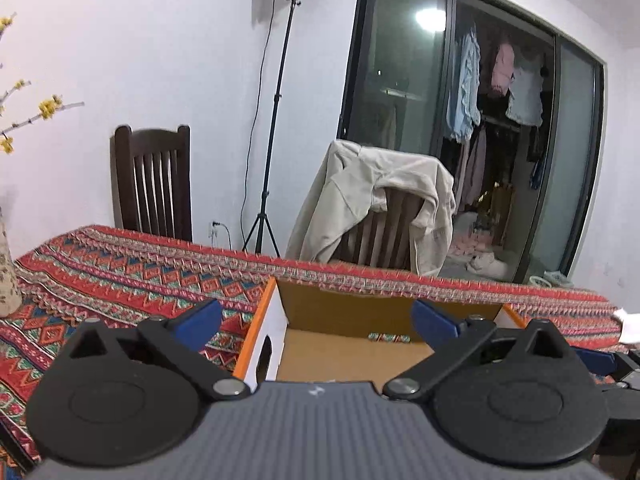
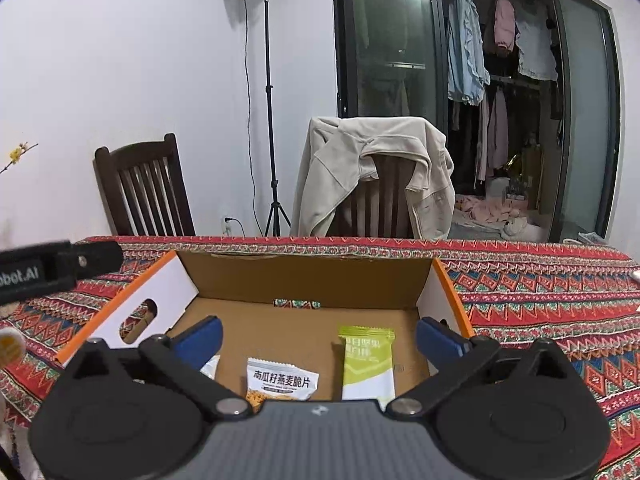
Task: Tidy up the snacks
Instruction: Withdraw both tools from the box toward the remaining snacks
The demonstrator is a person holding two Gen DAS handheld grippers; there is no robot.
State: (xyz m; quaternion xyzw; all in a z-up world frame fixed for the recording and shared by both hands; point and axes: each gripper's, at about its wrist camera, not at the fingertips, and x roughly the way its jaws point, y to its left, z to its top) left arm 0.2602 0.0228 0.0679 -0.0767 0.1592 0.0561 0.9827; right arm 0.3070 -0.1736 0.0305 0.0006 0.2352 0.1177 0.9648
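Note:
An open cardboard box with white and orange sides stands on the patterned tablecloth. In the right wrist view a white snack packet with Chinese lettering and a green-and-white bar packet lie on its floor, with a third white packet's edge at the left. My right gripper is open and empty above them. My left gripper is open and empty over the same box, at its left wall. The left gripper's body also shows at the left of the right wrist view.
Two dark wooden chairs stand behind the table, one bare, one draped with a beige jacket. A light stand is by the wall. A vase with yellow flowers stands at the table's left. A white object lies at the right.

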